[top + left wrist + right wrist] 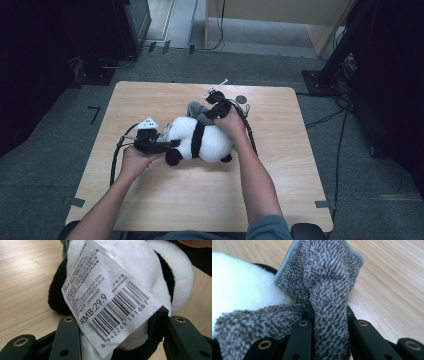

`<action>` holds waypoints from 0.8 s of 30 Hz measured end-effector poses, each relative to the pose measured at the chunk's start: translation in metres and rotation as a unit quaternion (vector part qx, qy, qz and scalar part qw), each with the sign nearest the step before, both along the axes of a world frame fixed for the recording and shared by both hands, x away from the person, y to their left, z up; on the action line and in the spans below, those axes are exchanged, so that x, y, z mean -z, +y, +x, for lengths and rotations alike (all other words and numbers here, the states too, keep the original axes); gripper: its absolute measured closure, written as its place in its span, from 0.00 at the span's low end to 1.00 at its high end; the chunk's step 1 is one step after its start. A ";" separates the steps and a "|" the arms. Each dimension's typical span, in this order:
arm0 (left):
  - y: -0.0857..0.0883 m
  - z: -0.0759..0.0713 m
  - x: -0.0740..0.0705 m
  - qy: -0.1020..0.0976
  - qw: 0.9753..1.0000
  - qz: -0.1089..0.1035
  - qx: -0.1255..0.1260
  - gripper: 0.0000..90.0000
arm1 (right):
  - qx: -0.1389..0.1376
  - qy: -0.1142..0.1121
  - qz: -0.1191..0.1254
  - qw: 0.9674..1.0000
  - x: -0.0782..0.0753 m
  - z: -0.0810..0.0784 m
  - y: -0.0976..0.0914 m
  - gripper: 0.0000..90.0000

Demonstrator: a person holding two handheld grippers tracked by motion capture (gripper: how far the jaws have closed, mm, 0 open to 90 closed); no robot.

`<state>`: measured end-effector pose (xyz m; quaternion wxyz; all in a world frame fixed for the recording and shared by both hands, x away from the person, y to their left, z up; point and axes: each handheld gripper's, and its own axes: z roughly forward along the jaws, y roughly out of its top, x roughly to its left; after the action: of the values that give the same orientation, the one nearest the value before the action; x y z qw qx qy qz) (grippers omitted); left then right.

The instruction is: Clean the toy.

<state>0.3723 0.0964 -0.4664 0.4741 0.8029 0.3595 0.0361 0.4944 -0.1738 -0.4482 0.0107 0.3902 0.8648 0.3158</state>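
Plush panda [197,140] at mid-counter [165,200]: left tool [172,144] clamps its fuzzy body, where the left gripper view reveals a barcode tag [107,300]; right tool [329,322], behind, pinches a nubby grey cloth [324,282].

The high view is soft and slightly grainy, with even light from overhead on the table [165,200] while the room's left and right edges sink into darkness. Both gripper views are bright and shadow-light. The paper tag [107,300] reads sharply, and the grey cloth [327,285] blurs close to the lens.
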 end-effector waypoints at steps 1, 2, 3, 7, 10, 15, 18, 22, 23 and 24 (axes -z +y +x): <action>0.000 0.000 0.000 0.000 1.000 0.001 0.001 0.56 | 0.002 0.000 0.005 1.000 0.001 -0.001 -0.002 0.87; 0.000 0.000 0.000 0.000 1.000 0.001 0.001 0.56 | 0.005 -0.002 0.004 1.000 0.001 -0.002 -0.004 0.87; 0.000 0.000 0.000 0.000 1.000 0.001 0.002 0.56 | 0.006 -0.001 0.004 1.000 0.002 -0.002 -0.007 0.87; 0.000 0.000 0.000 0.000 1.000 0.001 0.004 0.56 | 0.021 -0.003 0.012 1.000 0.007 -0.004 -0.021 0.87; 0.001 0.001 0.000 0.002 1.000 0.000 0.005 0.56 | 0.039 0.002 0.004 0.999 0.011 -0.005 -0.033 0.87; 0.001 0.001 0.000 0.003 1.000 0.001 0.004 0.57 | 0.052 -0.007 -0.002 0.999 0.016 -0.009 -0.046 0.87; 0.001 0.001 0.000 0.005 1.000 0.002 0.005 0.57 | 0.065 0.000 -0.009 0.998 0.021 -0.011 -0.058 0.87; 0.002 0.002 0.000 0.008 1.000 -0.002 0.003 0.57 | 0.078 0.003 -0.017 0.997 0.026 -0.015 -0.072 0.87; 0.002 0.002 0.000 0.007 1.000 -0.001 0.003 0.57 | 0.082 0.005 -0.019 0.996 0.026 -0.015 -0.075 0.87; 0.002 0.002 0.000 0.007 1.000 -0.001 0.004 0.57 | 0.084 0.001 -0.021 0.996 0.024 -0.016 -0.079 0.87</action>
<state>0.3740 0.0980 -0.4664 0.4729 0.8038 0.3599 0.0283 0.4783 -0.2532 -0.4723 0.0448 0.4615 0.8354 0.2953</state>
